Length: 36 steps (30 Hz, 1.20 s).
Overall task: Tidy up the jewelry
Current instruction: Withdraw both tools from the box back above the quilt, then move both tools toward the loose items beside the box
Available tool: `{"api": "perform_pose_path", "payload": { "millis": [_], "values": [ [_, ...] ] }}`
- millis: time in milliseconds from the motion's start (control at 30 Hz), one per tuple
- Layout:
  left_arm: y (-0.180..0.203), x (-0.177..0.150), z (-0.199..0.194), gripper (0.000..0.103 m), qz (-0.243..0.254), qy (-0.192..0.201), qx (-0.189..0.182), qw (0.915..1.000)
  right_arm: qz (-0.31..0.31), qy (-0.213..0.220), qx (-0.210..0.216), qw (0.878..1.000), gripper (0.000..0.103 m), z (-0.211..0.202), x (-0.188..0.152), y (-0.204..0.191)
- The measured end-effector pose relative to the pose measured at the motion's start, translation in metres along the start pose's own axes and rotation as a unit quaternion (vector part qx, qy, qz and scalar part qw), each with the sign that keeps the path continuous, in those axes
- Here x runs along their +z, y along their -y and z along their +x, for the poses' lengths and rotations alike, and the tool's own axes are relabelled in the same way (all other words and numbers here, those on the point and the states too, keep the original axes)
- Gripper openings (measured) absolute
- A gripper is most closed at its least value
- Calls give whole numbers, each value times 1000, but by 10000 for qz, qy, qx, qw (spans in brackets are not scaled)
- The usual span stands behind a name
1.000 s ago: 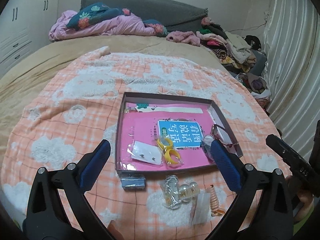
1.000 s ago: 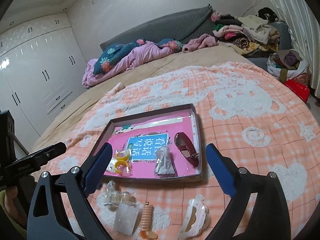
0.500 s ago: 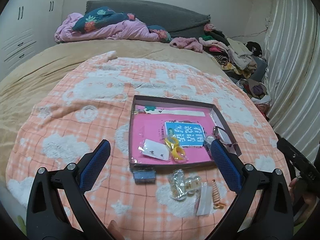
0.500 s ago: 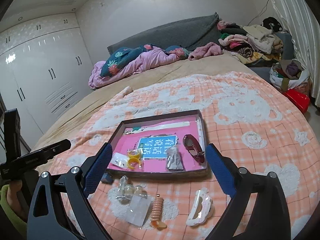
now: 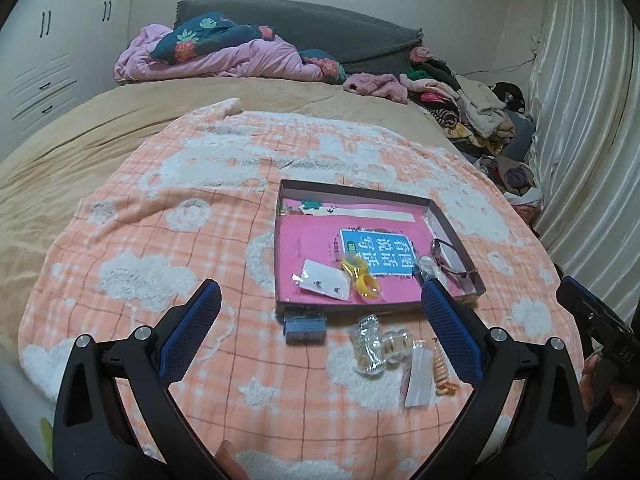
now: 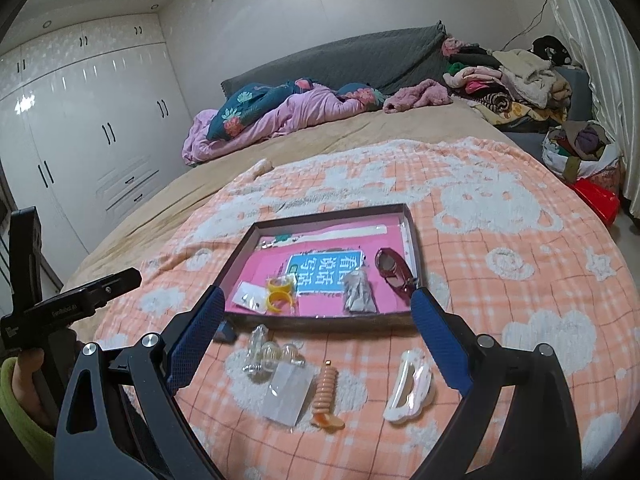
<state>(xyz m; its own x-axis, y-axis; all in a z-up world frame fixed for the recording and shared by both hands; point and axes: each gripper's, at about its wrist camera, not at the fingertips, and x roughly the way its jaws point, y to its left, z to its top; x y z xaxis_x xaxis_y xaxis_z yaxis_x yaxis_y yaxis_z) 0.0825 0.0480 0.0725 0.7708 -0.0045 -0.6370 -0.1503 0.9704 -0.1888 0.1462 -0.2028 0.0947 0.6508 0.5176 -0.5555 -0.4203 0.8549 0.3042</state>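
A shallow pink-lined box (image 5: pixel 458 227) (image 6: pixel 240 252) lies on the peach blanket. It holds yellow rings (image 5: pixel 362 278) (image 6: pixel 280 296), an earring packet (image 5: pixel 323 281), a grey pouch (image 6: pixel 359 294) and red glasses (image 5: pixel 452 258) (image 6: pixel 394 272). In front of the box lie a clear bagged item (image 5: pixel 378 342) (image 6: pixel 272 356), a white packet (image 6: pixel 286 396), an orange spiral hair tie (image 5: pixel 440 370) (image 6: pixel 326 398), a white hair clip (image 6: pixel 410 392) and a small blue case (image 5: pixel 306 326). My left gripper (image 5: pixel 320 320) and right gripper (image 6: pixel 318 324) are open, empty, above the near items.
The peach blanket (image 5: pixel 160 240) covers a tan bed. Pink bedding (image 5: pixel 224 56) and a clothes pile (image 5: pixel 460 104) lie at the far side. A curtain (image 5: pixel 592 120) hangs on the right and white wardrobes (image 6: pixel 80 128) stand on the left.
Both grippers have drawn back and risen from the box, so it looks smaller and farther. The left view has swung left. Both stay open and empty.
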Motion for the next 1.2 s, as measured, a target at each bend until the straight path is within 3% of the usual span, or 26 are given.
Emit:
{"api": "perform_pose_path", "payload": {
  "millis": [900, 1200],
  "values": [
    [-6, -37, -13, 94, 360, -228, 82, 9991, -400, -487, 165, 9979, 93, 6, -40, -27],
    [-15, -56, 0, 94, 357, -473, 110, 9982, -553, -797, 151, 9952, 93, 20, -60, -35]
  ]
}}
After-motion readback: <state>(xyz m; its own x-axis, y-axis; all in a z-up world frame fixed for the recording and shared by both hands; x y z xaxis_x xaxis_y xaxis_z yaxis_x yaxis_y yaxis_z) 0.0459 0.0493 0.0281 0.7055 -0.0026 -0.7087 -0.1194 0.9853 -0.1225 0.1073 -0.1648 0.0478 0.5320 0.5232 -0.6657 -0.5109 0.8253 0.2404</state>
